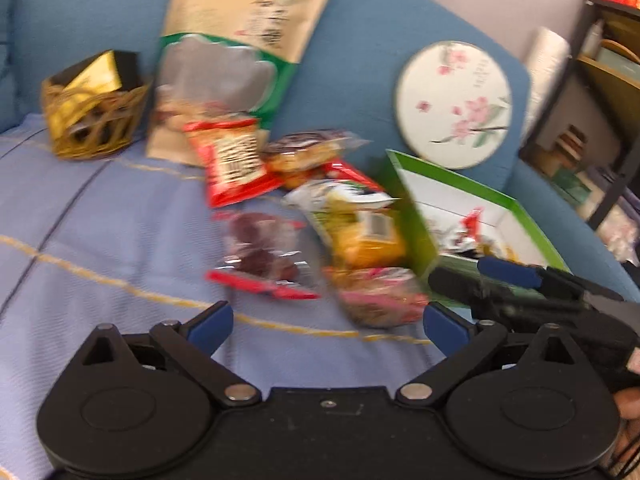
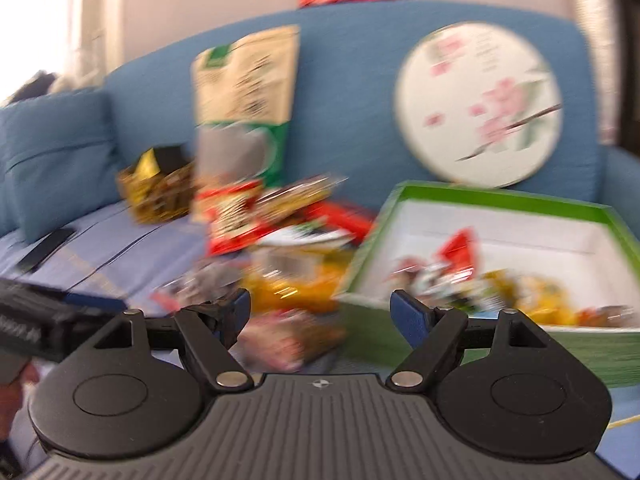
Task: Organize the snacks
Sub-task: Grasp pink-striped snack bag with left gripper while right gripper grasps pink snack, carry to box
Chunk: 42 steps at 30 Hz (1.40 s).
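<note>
I am holding both the left hand-held gripper and the right hand-held gripper released; the green box is lying open-side up beside the snack pile.

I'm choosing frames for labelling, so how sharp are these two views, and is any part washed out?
Left wrist view: moderate motion blur, the snack packets smeared but recognisable, the left gripper crisp. Right wrist view: heavier blur, the packets beside the green box run together, and the upper left corner is blown out white; the right gripper stays sharp.
</note>
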Each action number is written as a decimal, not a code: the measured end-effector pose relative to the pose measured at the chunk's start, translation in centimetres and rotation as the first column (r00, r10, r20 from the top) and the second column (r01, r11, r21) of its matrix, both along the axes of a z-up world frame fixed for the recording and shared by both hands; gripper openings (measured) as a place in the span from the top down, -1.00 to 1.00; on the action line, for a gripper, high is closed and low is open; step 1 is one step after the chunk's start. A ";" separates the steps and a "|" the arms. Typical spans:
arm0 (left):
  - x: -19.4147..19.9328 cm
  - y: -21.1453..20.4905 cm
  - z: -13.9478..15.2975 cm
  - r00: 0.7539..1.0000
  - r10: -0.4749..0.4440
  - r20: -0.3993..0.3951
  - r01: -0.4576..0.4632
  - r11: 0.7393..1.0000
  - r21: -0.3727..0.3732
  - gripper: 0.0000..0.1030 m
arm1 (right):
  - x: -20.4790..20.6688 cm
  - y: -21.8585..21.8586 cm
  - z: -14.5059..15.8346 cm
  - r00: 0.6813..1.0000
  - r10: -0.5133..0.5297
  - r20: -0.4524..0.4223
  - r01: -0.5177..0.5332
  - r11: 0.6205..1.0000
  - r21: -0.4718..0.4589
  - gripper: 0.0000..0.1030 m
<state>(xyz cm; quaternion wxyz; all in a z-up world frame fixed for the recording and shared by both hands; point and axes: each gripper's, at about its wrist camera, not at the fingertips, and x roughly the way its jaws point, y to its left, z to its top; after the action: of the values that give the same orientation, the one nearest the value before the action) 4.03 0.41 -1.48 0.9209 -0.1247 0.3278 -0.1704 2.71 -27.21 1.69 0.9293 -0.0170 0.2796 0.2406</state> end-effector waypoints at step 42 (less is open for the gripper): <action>6.0 -3.7 -1.9 0.977 -0.144 -0.156 0.114 0.976 -0.186 0.13 | 0.1 3.9 -2.9 0.991 0.132 -0.026 -0.135 0.969 -0.206 -0.42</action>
<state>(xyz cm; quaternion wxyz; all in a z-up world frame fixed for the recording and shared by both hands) 10.01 -3.28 -3.43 0.8621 -0.1981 0.3957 -0.2469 2.79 -23.28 -1.24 0.9026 -0.1310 0.3068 0.2722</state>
